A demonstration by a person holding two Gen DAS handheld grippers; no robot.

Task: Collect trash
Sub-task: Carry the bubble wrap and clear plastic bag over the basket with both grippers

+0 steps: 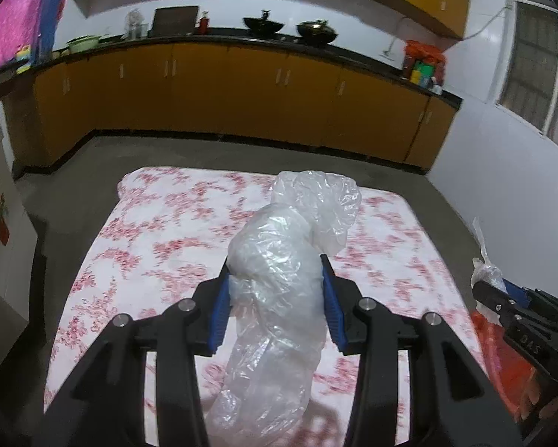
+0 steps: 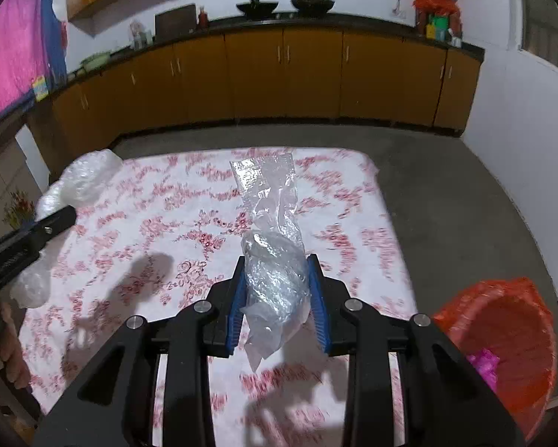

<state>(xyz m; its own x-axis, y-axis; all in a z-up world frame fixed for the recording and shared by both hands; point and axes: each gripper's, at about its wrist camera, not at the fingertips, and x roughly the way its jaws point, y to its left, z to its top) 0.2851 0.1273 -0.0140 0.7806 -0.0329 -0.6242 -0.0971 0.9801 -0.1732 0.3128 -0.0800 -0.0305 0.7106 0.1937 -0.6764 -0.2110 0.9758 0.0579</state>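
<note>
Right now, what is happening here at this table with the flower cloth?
A person is collecting plastic trash with a handheld gripper in each hand. The left gripper is closed on a big crumpled clear plastic bag, lifted above the flowered tablecloth. The right gripper is closed on a smaller clear plastic wrapper. A bin lined with an orange bag stands beside the table on the right, with something pink already inside. Neither piece is in the bin yet.
</note>
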